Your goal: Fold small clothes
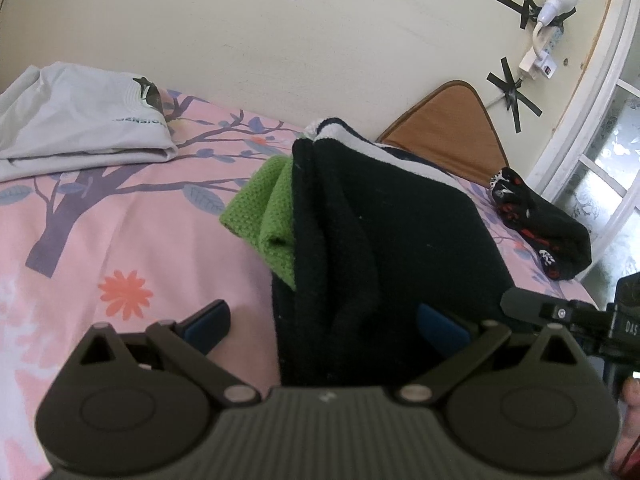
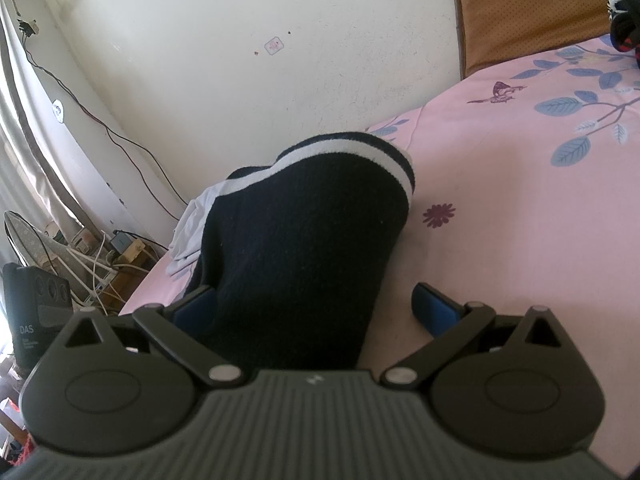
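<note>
Dark knit garment [image 1: 384, 240] with a white-striped cuff lies bunched on the pink floral bedsheet [image 1: 120, 248], near the bed's far edge by the wall, a green cloth [image 1: 272, 216] tucked against its left side. I hold both tongs spread wide, left gripper [image 1: 324, 320] and right gripper [image 2: 316, 308] straddling the near end, gripping nothing. My worry: closing now could pinch several layers, or catch the green cloth too.
</note>
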Action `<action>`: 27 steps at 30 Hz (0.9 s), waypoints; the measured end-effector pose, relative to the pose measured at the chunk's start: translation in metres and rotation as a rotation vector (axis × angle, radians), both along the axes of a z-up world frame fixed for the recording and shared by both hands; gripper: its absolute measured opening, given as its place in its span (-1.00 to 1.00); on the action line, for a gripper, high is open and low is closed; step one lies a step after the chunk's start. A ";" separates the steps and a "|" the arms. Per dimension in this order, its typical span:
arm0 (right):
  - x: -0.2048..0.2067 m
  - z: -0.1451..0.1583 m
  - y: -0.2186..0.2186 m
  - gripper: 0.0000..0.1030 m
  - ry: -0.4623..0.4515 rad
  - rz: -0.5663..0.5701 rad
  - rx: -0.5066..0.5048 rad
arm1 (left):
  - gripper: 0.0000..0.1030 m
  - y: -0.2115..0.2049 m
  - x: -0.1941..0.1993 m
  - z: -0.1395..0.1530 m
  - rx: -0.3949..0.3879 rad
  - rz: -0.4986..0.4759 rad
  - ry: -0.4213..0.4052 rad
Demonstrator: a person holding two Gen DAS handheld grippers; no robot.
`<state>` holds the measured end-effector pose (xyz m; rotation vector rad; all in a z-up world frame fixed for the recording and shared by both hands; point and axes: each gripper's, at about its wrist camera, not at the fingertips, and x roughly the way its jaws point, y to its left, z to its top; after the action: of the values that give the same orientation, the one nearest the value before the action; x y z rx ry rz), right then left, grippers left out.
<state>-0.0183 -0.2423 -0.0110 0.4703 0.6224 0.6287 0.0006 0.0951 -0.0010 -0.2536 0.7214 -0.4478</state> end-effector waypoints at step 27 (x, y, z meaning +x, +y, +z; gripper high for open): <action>0.001 0.000 0.000 1.00 -0.001 0.001 0.005 | 1.00 0.004 0.001 -0.001 -0.094 -0.100 0.031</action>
<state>-0.0176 -0.2426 -0.0113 0.4742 0.6208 0.6315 0.0018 0.0986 -0.0023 -0.3145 0.7463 -0.5750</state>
